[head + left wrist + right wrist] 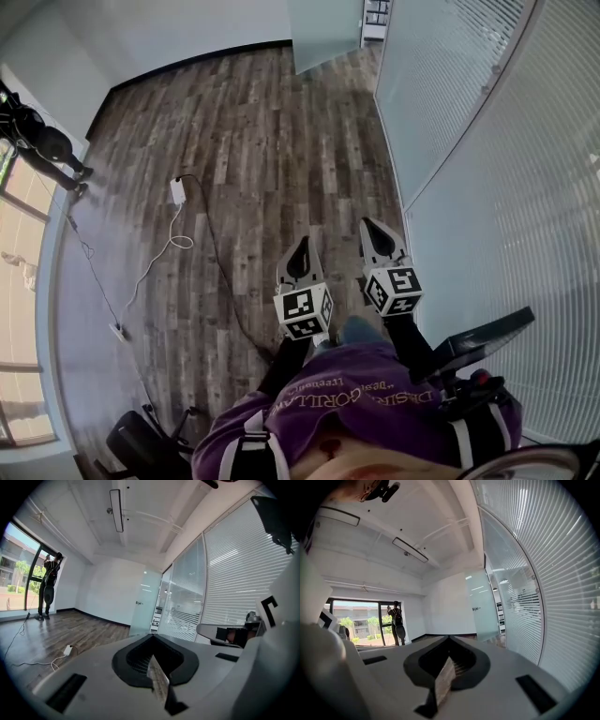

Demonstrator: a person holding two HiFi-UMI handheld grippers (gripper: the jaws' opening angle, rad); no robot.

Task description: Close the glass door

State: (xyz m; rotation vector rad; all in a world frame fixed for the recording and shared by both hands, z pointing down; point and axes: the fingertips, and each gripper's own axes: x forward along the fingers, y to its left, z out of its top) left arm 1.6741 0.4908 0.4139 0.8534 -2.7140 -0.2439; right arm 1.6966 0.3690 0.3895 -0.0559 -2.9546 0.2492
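The left gripper [301,251] is showing its jaws pressed fully together with nothing between them, and the right gripper [375,232] is presenting the same condition: jaws together, nothing held. Both are pointing forward at a shallow downward angle, side by side and slightly apart, with the right one lying a little further ahead in the head view. Each is carrying its marker cube [303,313] just behind the jaws. Neither gripper is touching anything in the room. Below them, the wood-plank floor [262,131] is running ahead, and a white cable with an adapter block [177,191] is lying on it to the left of the left gripper, beside a thin black cable [217,253]. Along the right side, a glass partition with slatted blinds [487,178] is curving away towards the far end of the room. The glass door [323,33], a frosted panel with a small handle on its left edge, is standing at that far end, well apart from both grippers; a gap is showing between the panel and the partition, and shelving is appearing through it. At the far left, a person in dark clothing [42,145] is standing against the window [23,244], well away from the door.
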